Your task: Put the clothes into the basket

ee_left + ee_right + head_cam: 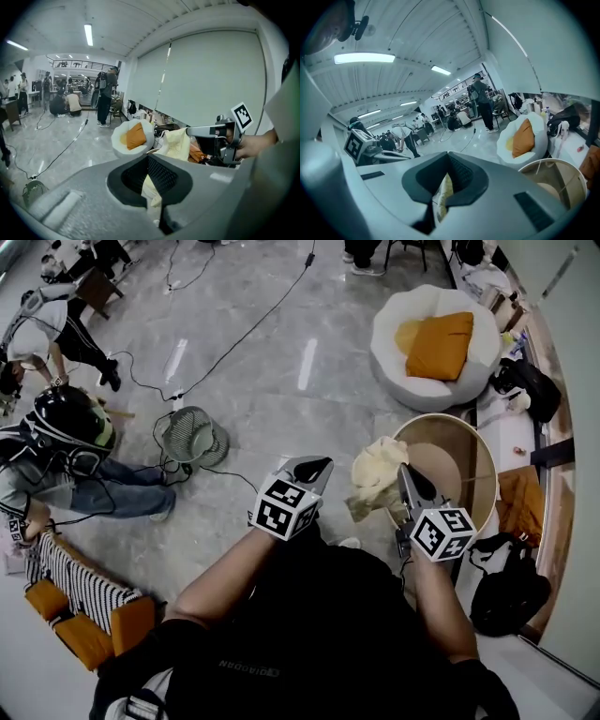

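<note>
A pale yellow garment [377, 474] hangs bunched between my two grippers, just over the near rim of the round wooden basket [480, 457]. My left gripper [314, 468] is shut on the garment's left edge, and in the left gripper view the garment [177, 143] runs from those jaws toward the right gripper [220, 133]. My right gripper [405, 474] is shut on the right edge, with a yellow fold [443, 191] pinched in its jaws. The basket [555, 164] lies low at the right of that view, its inside bare where I can see it.
A white beanbag seat [394, 343] with an orange cushion [441, 345] stands beyond the basket. A floor fan [192, 435] and cables lie to the left, where a person [66, 442] crouches. A black bag [508, 589] and orange cloth [521, 504] sit right of the basket.
</note>
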Motion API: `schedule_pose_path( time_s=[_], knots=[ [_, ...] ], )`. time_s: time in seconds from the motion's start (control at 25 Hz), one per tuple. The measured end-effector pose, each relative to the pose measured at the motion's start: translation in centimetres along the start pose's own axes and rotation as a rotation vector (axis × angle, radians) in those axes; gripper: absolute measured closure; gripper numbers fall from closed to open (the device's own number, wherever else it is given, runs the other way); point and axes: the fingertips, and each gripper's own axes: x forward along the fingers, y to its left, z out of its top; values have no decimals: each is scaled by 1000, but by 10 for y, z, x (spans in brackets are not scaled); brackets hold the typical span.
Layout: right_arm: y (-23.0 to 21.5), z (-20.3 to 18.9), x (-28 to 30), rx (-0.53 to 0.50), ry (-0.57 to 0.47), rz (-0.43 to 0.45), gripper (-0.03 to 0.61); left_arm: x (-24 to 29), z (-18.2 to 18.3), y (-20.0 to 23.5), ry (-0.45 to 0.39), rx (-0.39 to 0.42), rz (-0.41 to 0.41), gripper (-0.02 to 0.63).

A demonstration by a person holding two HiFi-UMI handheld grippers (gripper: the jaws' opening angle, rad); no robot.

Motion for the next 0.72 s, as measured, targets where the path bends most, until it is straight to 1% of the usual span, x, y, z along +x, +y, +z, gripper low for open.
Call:
schedule_pose_path(
  time_s=[0.24, 0.48, 0.72],
  knots=[
    [27, 23, 54, -32, 17, 38, 561, -3, 18, 54, -38, -37, 24, 611],
    [53, 44, 114, -69, 38, 78, 561, -2, 36, 108, -52, -51, 31, 611],
    [86, 58, 178, -92, 60, 114, 561, -18, 49, 170, -68, -61, 60, 611]
  ],
)
